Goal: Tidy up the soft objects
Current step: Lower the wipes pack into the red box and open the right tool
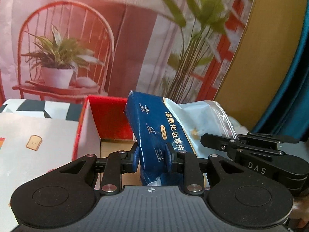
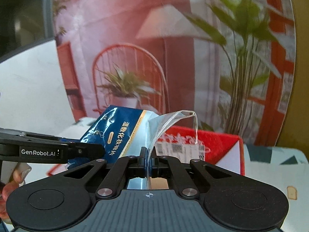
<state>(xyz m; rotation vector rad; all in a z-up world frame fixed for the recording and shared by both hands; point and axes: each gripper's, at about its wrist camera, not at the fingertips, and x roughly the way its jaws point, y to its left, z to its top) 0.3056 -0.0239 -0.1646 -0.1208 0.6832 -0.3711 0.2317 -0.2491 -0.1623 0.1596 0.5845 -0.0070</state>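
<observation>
A dark blue and pale blue pack of cotton pads (image 1: 154,127) with a clear zip-top end is held up over an open red box (image 1: 110,116). My left gripper (image 1: 152,156) is shut on the pack's dark blue end. My right gripper (image 2: 148,156) is shut on the pack's thin clear plastic edge (image 2: 170,121). The pack also shows in the right wrist view (image 2: 119,133), with the left gripper's finger (image 2: 48,151) across it. The right gripper's fingers (image 1: 241,145) show to the right in the left wrist view.
The red box (image 2: 216,145) has white inner walls and a brown bottom. A white sheet with a toast drawing (image 1: 34,143) lies left of it. A printed backdrop with a chair and plants (image 1: 63,58) stands behind. A teal curtain (image 1: 293,89) hangs at right.
</observation>
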